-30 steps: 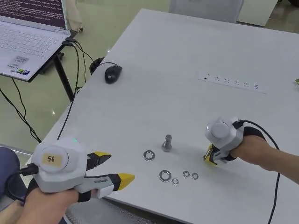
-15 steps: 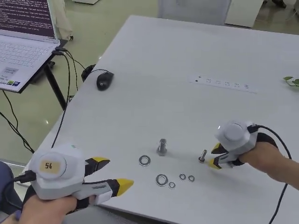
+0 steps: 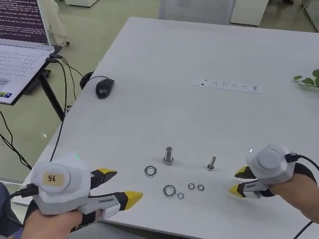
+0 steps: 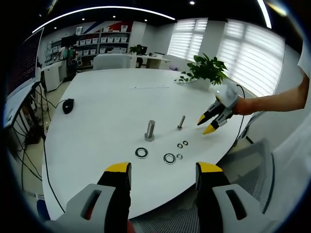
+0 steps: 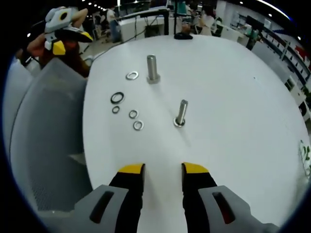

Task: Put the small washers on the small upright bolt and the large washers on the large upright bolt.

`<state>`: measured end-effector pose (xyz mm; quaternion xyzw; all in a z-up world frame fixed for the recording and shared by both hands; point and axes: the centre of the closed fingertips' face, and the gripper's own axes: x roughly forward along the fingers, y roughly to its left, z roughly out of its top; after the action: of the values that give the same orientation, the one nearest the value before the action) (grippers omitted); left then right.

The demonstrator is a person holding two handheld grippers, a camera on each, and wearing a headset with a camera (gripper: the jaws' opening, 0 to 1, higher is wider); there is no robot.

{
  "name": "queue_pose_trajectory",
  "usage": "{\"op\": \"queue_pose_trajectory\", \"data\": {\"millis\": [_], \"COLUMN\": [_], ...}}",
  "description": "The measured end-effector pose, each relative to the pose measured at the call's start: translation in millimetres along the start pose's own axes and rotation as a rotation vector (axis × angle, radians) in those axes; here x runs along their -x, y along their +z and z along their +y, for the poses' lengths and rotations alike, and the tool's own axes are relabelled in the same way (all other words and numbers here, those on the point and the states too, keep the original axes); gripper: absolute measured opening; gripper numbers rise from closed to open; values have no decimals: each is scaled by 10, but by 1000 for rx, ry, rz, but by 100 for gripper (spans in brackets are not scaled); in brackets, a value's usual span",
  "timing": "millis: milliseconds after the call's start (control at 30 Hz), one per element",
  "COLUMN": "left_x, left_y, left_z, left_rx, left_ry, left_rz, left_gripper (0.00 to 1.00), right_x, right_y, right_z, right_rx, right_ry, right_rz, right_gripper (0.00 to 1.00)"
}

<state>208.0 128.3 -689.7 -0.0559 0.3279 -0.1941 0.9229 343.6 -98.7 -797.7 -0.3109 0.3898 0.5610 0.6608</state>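
Observation:
The large bolt (image 3: 168, 155) stands upright on the white table (image 3: 164, 89), with the small bolt (image 3: 212, 163) upright to its right. Two large washers (image 3: 150, 171) (image 3: 169, 190) and three small washers (image 3: 191, 186) lie flat in front of the bolts. My left gripper (image 3: 121, 185) hovers open at the near table edge, left of the washers. My right gripper (image 3: 238, 181) is open and holds nothing, a short way right of the small bolt. The right gripper view has the small bolt (image 5: 181, 113) ahead of the jaws, and the large bolt (image 5: 152, 68) beyond it.
A black mouse (image 3: 104, 87) and its cable lie at the far left of the table. A white power strip (image 3: 229, 86) lies further back. A laptop (image 3: 20, 45) stands on a stand to the left. A plant (image 3: 311, 79) is at the right edge.
My right gripper has drawn back to the right, away from the small bolt, which now stands free on the table. The head camera has shifted. The left gripper has kept its place.

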Motion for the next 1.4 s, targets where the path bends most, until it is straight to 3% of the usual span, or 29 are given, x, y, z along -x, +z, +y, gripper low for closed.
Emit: {"op": "queue_pose_trajectory", "data": {"millis": [100,333,600,933,1400], "left_x": [-16,-64,-122,-102,-71], "left_y": [-4,24,49,116,161], "left_z": [-27,-61,-61,38,139], "left_rx": [-8,-39,-66,-96,-98], "left_ry": [-14,-50,-106,-141,-144], "left_rz": [10,20,35,55,45], "left_gripper": [52,52,52,52,52], "right_x": [11,15,-80,-376,-594], "right_y": [-32,-50,162,332,489], "right_z": [121,366,509,510,387], "right_rx": [-37,-24,-33,-77,-30], "right_ry": [6,18,20,13,30], "right_rz": [-19,-26,-50,-42,10], "right_gripper": [32,32,30,25,21]}}
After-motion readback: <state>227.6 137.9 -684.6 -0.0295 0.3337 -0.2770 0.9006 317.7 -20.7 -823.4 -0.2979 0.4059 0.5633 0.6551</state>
